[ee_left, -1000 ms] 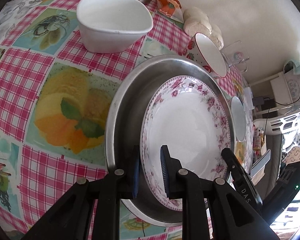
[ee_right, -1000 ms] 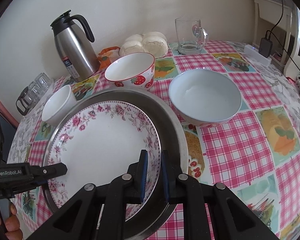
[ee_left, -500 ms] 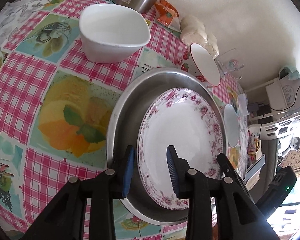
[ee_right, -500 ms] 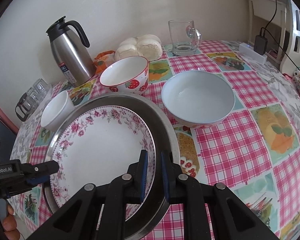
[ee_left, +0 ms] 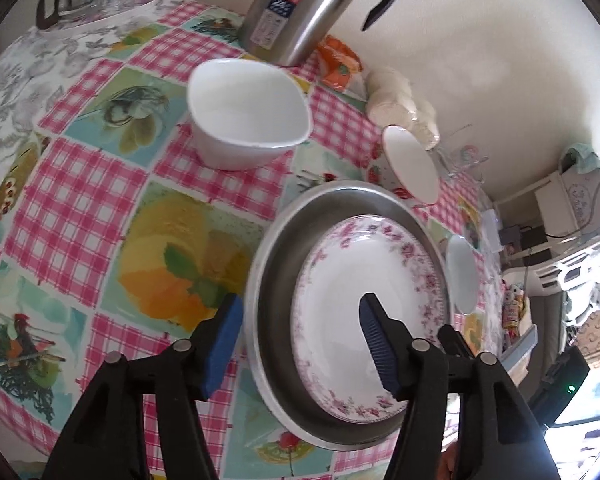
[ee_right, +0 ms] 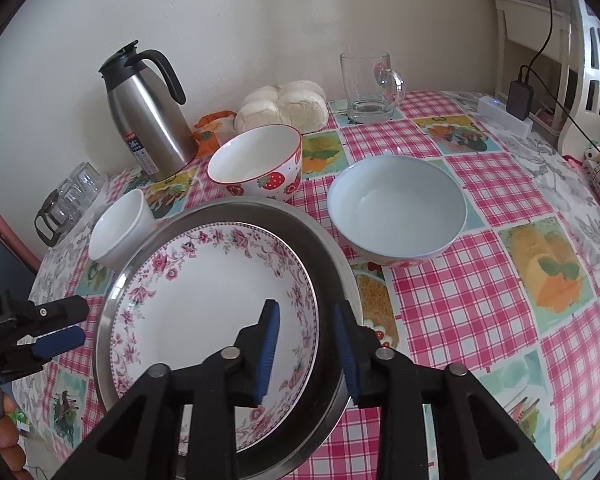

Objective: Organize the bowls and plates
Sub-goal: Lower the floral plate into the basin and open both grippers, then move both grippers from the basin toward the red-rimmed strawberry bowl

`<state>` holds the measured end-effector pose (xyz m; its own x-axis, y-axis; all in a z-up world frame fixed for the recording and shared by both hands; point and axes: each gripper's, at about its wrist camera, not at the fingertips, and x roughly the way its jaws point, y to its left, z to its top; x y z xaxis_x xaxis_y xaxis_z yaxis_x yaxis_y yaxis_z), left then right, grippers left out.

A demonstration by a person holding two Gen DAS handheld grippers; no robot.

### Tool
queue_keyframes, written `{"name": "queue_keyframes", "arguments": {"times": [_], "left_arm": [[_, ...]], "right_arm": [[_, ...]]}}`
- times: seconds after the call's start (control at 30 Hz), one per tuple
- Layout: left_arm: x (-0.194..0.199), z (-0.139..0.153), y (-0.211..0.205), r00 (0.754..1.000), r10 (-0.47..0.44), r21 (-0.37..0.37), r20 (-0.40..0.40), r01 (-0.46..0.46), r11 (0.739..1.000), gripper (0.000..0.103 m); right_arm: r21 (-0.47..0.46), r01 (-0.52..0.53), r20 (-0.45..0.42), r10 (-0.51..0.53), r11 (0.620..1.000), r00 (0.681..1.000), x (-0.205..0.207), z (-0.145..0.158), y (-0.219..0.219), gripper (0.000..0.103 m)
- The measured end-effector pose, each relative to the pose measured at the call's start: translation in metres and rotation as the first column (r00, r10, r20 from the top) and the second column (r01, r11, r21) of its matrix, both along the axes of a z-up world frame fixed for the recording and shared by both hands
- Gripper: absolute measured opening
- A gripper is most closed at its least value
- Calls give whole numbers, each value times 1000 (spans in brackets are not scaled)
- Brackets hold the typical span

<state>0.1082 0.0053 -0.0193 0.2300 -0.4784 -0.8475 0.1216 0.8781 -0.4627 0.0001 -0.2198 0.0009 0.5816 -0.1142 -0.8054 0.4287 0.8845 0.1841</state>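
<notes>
A floral plate [ee_right: 204, 300] lies inside a round steel pan [ee_right: 332, 256] on the checked tablecloth. My right gripper [ee_right: 305, 310] straddles the near right rims of plate and pan. Its jaws are opening and the pads stand off both rims. My left gripper [ee_left: 300, 308] is opening too, one pad outside the pan [ee_left: 268, 280] and one above the plate [ee_left: 364, 280], touching neither. From the right wrist it shows at the pan's left edge [ee_right: 74, 322]. Around the pan stand a small white bowl [ee_right: 120, 232], a strawberry bowl [ee_right: 256, 164] and a pale blue bowl [ee_right: 396, 208].
Against the back wall stand a steel thermos jug [ee_right: 148, 116], a bag of buns [ee_right: 284, 106] and a glass mug [ee_right: 368, 84]. Glass cups [ee_right: 72, 196] cluster at the far left. A charger [ee_right: 520, 96] sits at the right edge. A person's fingers [ee_right: 8, 432] show lower left.
Both pairs of jaws, narrow around the pan and plate rims before, have spread apart and let go. The left gripper has risen and drawn back a little; the right has stayed put.
</notes>
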Motion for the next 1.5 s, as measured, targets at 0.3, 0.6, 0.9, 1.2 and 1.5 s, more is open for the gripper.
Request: {"name": "queue_keyframes", "arguments": {"times": [0.3, 0.6, 0.9, 1.2, 1.5], "left_arm": [[0, -6, 1, 1000, 5, 104, 22, -7, 995, 84], [2, -9, 0, 998, -10, 199, 60, -2, 980, 92], [3, -11, 0, 997, -11, 230, 73, -6, 973, 97], [5, -8, -2, 995, -19, 242, 100, -6, 970, 97], [9, -7, -8, 992, -8, 242, 126, -23, 970, 97]], "right_arm": [[-22, -32, 28, 33, 999, 999, 1, 5, 9, 60], [-36, -31, 9, 32, 999, 999, 3, 0, 8, 77], [-54, -43, 6, 44, 998, 999, 3, -2, 9, 102], [-102, -75, -2, 75, 992, 997, 1, -2, 13, 103], [-154, -104, -47, 98, 983, 994, -4, -7, 14, 103]]}}
